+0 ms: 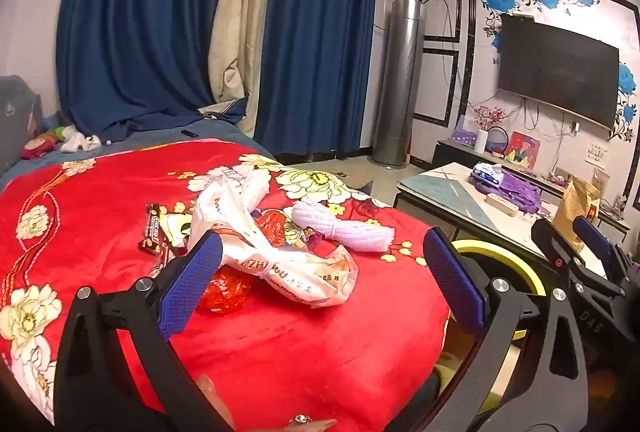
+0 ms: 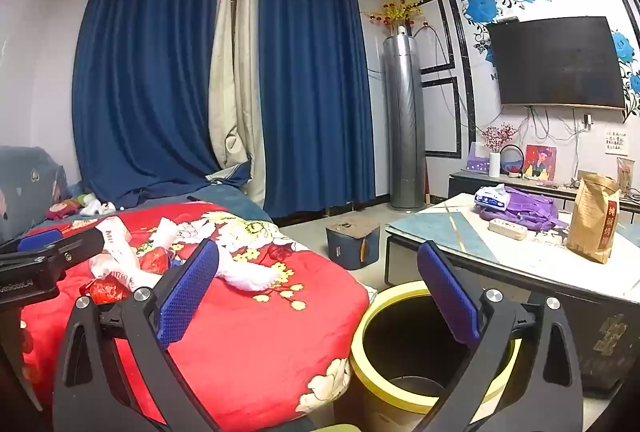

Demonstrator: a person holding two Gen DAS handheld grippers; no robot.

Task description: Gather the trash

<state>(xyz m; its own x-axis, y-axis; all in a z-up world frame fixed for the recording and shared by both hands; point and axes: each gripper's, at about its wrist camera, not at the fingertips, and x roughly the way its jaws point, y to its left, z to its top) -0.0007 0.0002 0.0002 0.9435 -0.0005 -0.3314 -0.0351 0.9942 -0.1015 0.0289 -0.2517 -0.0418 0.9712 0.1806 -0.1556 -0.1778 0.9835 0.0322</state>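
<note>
**Trash pile sits dead ahead of my left gripper; the bin is under my right**

My left gripper (image 1: 320,272) has its blue pads spread wide with nothing between them. Straight ahead of it, close past the fingertips, lies the heap of trash on the red floral blanket (image 1: 100,232) of the bed. Nearest is the crumpled white plastic bag (image 1: 280,268), whose long axis runs from beside my left-hand pad diagonally forward and across to the right, so it lies roughly crosswise to the opening. Tucked under its near-left end, just beside the left pad, is a red crinkled wrapper (image 1: 224,292). Further ahead and slightly right rests the white foam net sleeve (image 1: 340,226), lying left to right. Ahead and to the left is a dark snack-bar wrapper (image 1: 152,228), pointing away from me.

My right gripper (image 2: 318,296) is also spread apart and empty. The yellow-rimmed trash bin (image 2: 384,312) stands on the floor directly below and slightly ahead of it, open mouth up, beside the bed edge. The pile is well off to that gripper's left.

So I judge the left is the nearer one for the pick: a short push forward should bring the bag between the pads, then a swing rightward toward the bin. The loose bag may drag the red wrapper along.
</note>
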